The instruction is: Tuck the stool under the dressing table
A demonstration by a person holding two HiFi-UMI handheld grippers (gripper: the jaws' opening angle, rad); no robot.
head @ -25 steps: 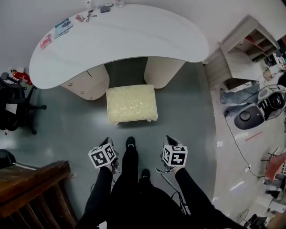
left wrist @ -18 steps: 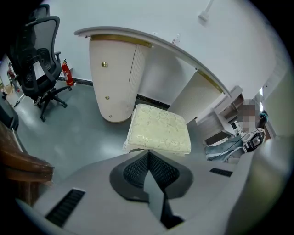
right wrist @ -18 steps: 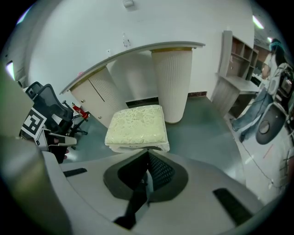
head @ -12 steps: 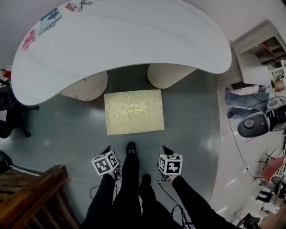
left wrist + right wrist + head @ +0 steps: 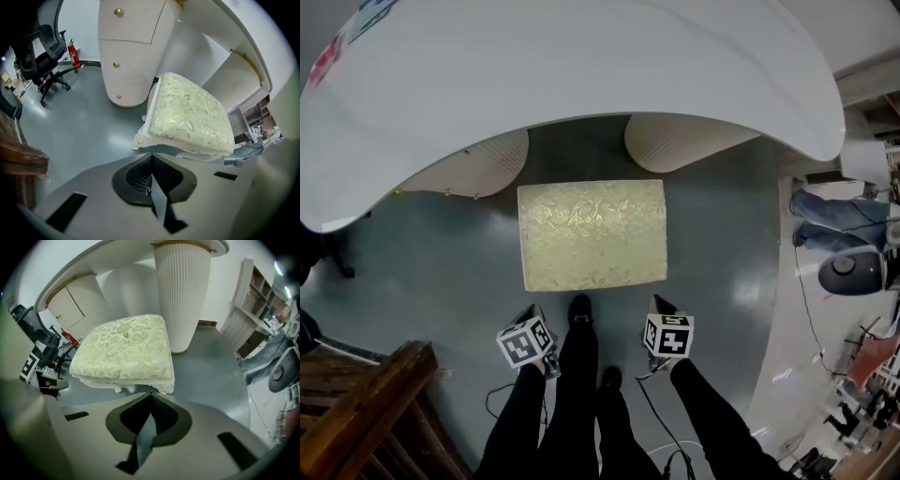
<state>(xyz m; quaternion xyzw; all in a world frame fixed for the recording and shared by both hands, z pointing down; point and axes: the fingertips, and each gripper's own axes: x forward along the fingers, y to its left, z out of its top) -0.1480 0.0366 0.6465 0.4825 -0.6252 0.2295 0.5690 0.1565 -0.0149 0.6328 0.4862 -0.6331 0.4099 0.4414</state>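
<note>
Left tool (image 5: 529,311) and right tool (image 5: 660,304) sit low in the head view, tips aimed fwd at the stool (image 5: 591,234); each is near its closest edge but apart from it. Stool stands on the grey floor (image 5: 431,272), just in front of the gap btwn the left pedestal (image 5: 473,167) and right pedestal (image 5: 680,141), w/ its cream leaf-pattern cushion out from under the white table (image 5: 581,66). Person's black-clad legs (image 5: 577,375) come down btwn the two tools, one shoe (image 5: 579,307) near the stool's front edge. Dark wooden frame (image 5: 366,412) fills the bottom-left corner. Left gripper view: left tool's jaws are pressed together at the tip, nothing btwn them. Stool lies ahead and a bit to the right, its near corner just past the tip. Left pedestal rises behind it, w/ drawer fronts and small gold knobs. Black office chair (image 5: 42,51) and red fire extinguisher (image 5: 72,49) stand well off to the left by the wall. Right gripper view: right tool's jaws likewise meet at the tip and hold nothing. Stool is ahead, a bit to the left, front edge near the tip. Ribbed right pedestal stands just behind the stool's far right corner, and open shelves (image 5: 255,296) are at far right.
</note>
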